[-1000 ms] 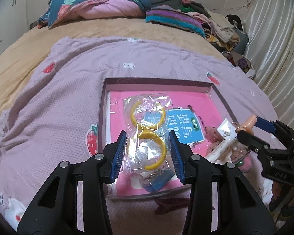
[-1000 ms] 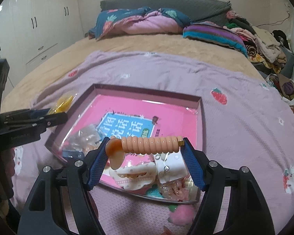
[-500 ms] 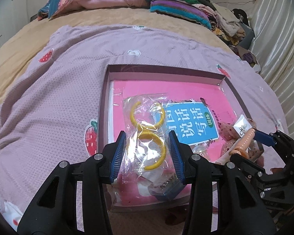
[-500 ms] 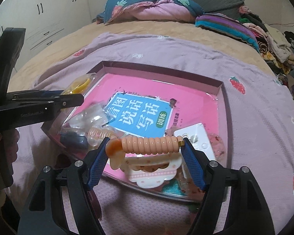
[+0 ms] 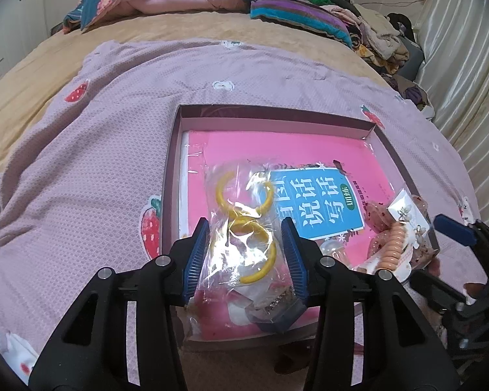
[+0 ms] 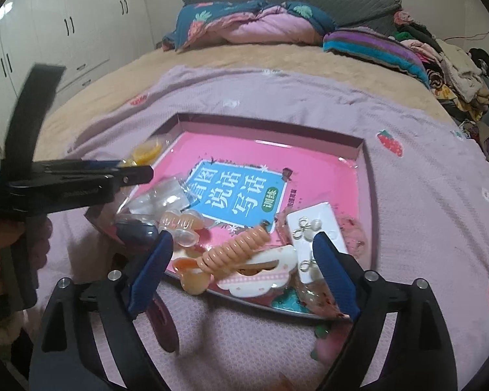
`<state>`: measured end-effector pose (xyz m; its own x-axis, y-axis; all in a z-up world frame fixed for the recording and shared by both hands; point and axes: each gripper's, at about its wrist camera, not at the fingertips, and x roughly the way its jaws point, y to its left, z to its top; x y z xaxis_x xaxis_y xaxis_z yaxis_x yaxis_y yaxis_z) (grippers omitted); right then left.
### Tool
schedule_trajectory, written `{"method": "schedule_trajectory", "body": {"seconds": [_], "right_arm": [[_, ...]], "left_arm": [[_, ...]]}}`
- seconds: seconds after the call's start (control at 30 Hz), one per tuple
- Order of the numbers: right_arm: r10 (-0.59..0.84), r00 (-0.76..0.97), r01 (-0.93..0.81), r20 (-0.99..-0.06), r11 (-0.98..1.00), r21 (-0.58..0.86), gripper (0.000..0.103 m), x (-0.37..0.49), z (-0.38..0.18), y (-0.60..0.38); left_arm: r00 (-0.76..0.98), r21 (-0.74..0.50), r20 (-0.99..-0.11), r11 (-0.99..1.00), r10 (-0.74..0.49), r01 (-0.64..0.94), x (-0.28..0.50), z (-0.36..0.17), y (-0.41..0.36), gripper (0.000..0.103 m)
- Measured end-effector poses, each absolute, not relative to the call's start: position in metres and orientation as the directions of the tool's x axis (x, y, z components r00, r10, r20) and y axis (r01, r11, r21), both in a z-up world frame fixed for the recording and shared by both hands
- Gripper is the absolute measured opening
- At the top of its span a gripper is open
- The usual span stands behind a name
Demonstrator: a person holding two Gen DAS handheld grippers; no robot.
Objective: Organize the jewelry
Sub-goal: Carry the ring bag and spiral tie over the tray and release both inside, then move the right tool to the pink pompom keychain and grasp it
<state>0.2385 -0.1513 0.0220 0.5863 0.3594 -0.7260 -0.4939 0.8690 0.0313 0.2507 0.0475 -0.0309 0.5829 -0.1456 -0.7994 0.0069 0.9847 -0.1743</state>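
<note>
A shallow box (image 5: 270, 112) with a pink book inside lies on the purple blanket. My left gripper (image 5: 246, 254) is shut on a clear bag of yellow hoop earrings (image 5: 244, 224), held over the box's near left part. My right gripper (image 6: 241, 270) is open; a peach spiral hair tie (image 6: 234, 249) lies loose in the box between its fingers, on a white hair clip (image 6: 260, 272). A white earring card (image 6: 313, 234) lies beside it. The hair tie also shows in the left wrist view (image 5: 394, 244).
The box (image 6: 365, 169) holds several other small bags and clips along its near edge. A dark red clip (image 6: 163, 322) lies on the blanket in front of the box. Pillows and piled clothes (image 5: 368, 32) lie at the bed's far end.
My right gripper opened and let the peach hair tie drop into the box. My left gripper moved slightly further over the box, still holding the bag.
</note>
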Motion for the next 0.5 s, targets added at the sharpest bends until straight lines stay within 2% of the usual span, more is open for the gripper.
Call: {"method": "schedule_trajectory", "body": {"seconds": [0.07,0.3,0.5], "right_arm": [[0.359,0.608,-0.486,-0.708,0.874,0.026,0.089,0.233,0.030,-0.158],[0.361,0.680,-0.443,-0.639,0.896,0.034,0.096,0.212,0.060,-0.187],[0.343,0.727,-0.408,-0.595,0.913,0.028,0.096,0.195,0.078,-0.211]], "left_arm": [[0.589,-0.172,-0.796,0.985,-0.142,0.004,0.248,-0.028,0.047,0.047],[0.631,-0.186,-0.762,0.983,-0.142,-0.003,0.235,-0.004,0.048,0.065],[0.671,-0.192,-0.728,0.981,-0.141,-0.002,0.215,0.021,0.048,0.081]]}}
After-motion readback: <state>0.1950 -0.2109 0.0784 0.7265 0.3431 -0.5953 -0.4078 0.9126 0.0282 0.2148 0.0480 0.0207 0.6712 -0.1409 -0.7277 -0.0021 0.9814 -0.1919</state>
